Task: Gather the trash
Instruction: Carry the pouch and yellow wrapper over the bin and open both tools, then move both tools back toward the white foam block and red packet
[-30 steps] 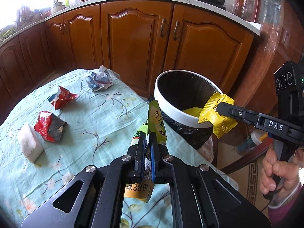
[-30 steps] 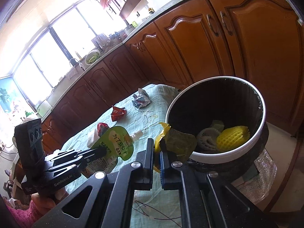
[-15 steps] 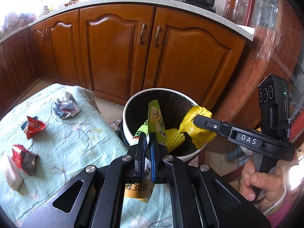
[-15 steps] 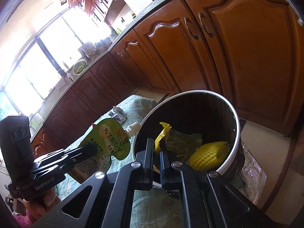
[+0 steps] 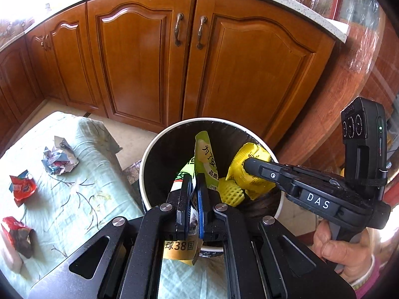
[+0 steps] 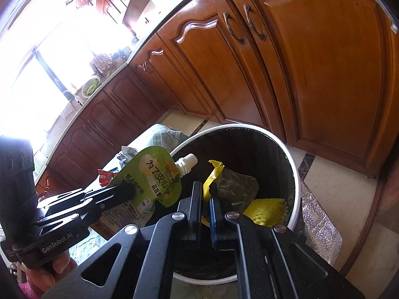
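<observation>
My left gripper [image 5: 193, 186] is shut on a green spouted pouch [image 5: 205, 157] and holds it over the open white-rimmed trash bin [image 5: 159, 144]. The pouch also shows in the right wrist view [image 6: 152, 182], held by the left gripper [image 6: 129, 190]. My right gripper [image 6: 205, 194] is shut on a yellow wrapper [image 6: 212, 177] above the bin [image 6: 293, 174]. It shows from the side in the left wrist view [image 5: 249, 162], with the wrapper [image 5: 249, 164] over the bin's right rim. Yellow foam netting [image 5: 230, 193] lies inside the bin.
A table with a pale green cloth [image 5: 82, 194] stands left of the bin. On it lie a crumpled blue-white wrapper [image 5: 58, 158] and two red wrappers [image 5: 22, 186] [image 5: 17, 234]. Wooden kitchen cabinets [image 5: 194, 62] stand behind the bin.
Both grippers have moved from the table side to above the bin, each still holding its item. The table and its litter have slid to the left of the left wrist view.
</observation>
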The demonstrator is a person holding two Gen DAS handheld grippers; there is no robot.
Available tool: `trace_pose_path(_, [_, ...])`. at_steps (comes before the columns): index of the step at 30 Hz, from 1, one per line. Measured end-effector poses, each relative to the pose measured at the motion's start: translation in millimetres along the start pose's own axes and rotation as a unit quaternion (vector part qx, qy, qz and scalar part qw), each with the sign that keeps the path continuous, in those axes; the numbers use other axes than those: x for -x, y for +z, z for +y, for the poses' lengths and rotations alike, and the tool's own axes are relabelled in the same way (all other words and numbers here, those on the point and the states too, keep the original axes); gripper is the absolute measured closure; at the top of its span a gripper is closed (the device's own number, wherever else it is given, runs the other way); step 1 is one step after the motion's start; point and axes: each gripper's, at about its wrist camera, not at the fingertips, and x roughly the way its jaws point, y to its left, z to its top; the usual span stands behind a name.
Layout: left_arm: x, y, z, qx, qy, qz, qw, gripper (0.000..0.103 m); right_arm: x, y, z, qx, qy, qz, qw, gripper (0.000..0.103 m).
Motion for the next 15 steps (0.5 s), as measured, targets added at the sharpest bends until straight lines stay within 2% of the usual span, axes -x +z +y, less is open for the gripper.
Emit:
trace_pose_path(4, [-7.8,1.7,-0.9,-0.004,0.0,0.004,1.0,0.099,-5.7,0.1,-3.7,-0.005,-0.003,0.005,1.0,0.097])
trace_pose_path(8, [-12.9,3.3,-2.7,-0.003,-0.004,0.015,0.9999,0.097,-3.4,-1.5,-9.5,-0.012,0.002,0.005,1.0,0.091])
trace_pose_path(12, [-8.1,1.6,3.1,0.008,-0.003,0.007,0.9999,0.069,1.9,-3.5,-10.8,-0.018,0.001,0.002,1.0,0.086])
trace_pose_path(15, [2.5,-4.0,9.7,0.018,-0.005,-0.004,0.9998,0.069,4.6,-5.6,-10.7,-0.02,-0.001,-0.002,1.0,0.082])
